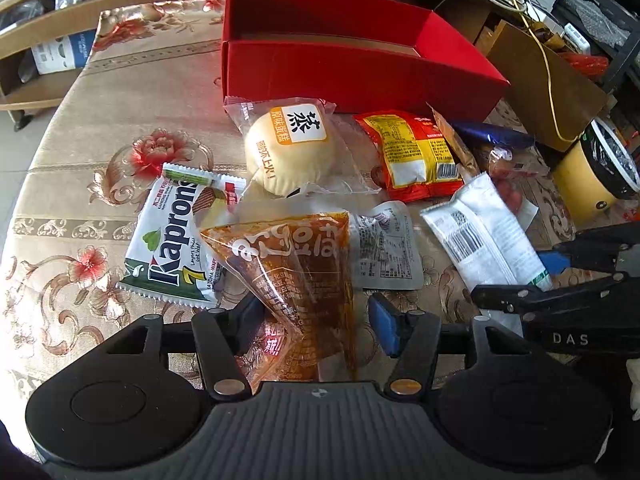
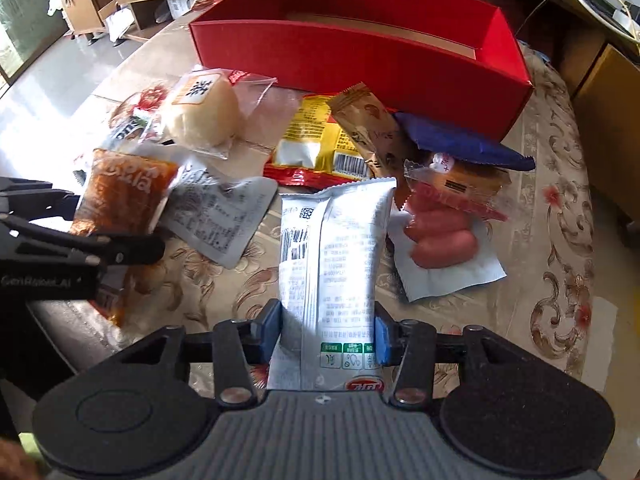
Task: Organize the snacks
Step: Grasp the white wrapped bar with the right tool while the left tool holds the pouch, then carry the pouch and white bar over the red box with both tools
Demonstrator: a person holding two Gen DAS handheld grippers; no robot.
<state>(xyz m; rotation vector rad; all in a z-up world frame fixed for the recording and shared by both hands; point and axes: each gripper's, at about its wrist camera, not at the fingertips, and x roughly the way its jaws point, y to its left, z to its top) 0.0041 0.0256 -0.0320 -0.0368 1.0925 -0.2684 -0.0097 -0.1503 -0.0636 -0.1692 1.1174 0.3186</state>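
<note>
The right gripper [image 2: 326, 330] has its blue pads pressed against both long edges of the white snack pouch [image 2: 332, 264], so it is closed on the near end of that pouch. The pouch's long axis runs straight away from the gripper, toward the red box [image 2: 360, 60] at the far side of the surface [image 2: 560, 240]. The coming move, as I judge it, is a lift and a carry forward along that same axis, over the yellow-and-red packet [image 2: 312, 140] and the brown sachet [image 2: 368, 128] that lie between pouch and box.

The left gripper [image 1: 316, 320] stands partly open around the near end of the orange sauce-coloured packet [image 1: 296, 264]; its right pad is clear of the wrapper, and whether the left pad touches is hard to tell. That packet points away toward the steamed cake [image 1: 288, 152], with the green wafer pack [image 1: 176, 240] just to its left and a grey sachet [image 1: 388, 248] tucked to its right.

Sausages in clear wrap [image 2: 440, 236] and a dark blue packet [image 2: 460, 140] lie right of the pouch. The right hand is nearer the box opening. The surface carries a beige floral cloth; low wooden shelves [image 2: 132, 4], cables and a cardboard carton stand beyond.
</note>
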